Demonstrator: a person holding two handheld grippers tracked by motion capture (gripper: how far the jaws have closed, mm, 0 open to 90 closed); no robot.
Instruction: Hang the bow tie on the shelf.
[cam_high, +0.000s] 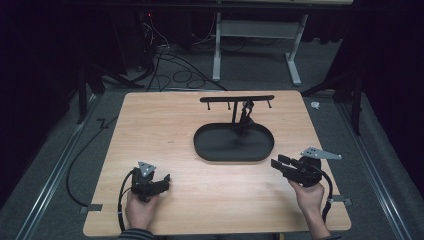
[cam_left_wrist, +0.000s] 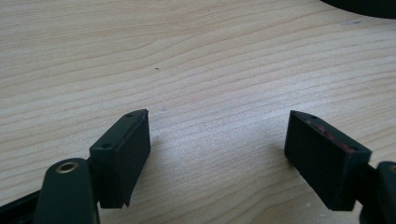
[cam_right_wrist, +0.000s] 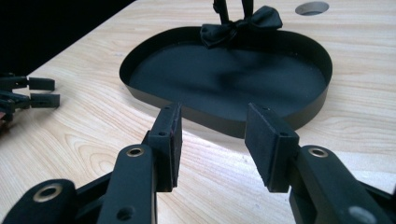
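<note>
- Black oval metal tray (cam_high: 210, 150) w/ low rim sits mid-table on pale wood tabletop (cam_high: 150, 125); long axis runs left–right across the high view.
- Thin black T-shaped rack (cam_high: 235, 100) stands at tray's far edge, bar parallel to the long axis; dark bow-like piece (cam_right_wrist: 243, 28) at its foot.
- Right gripper (cam_right_wrist: 212, 140): jaws spread, nothing btwn, aimed at tray's near rim, just short of it.
- Left gripper (cam_left_wrist: 217, 154): jaws wide apart, empty, over bare wood, well apart from tray.

Tray (cam_high: 210, 150) mid-table (cam_high: 150, 120), rack (cam_high: 236, 98) behind it (bow tie (cam_right_wrist: 243, 25) inside, at the post).
</note>
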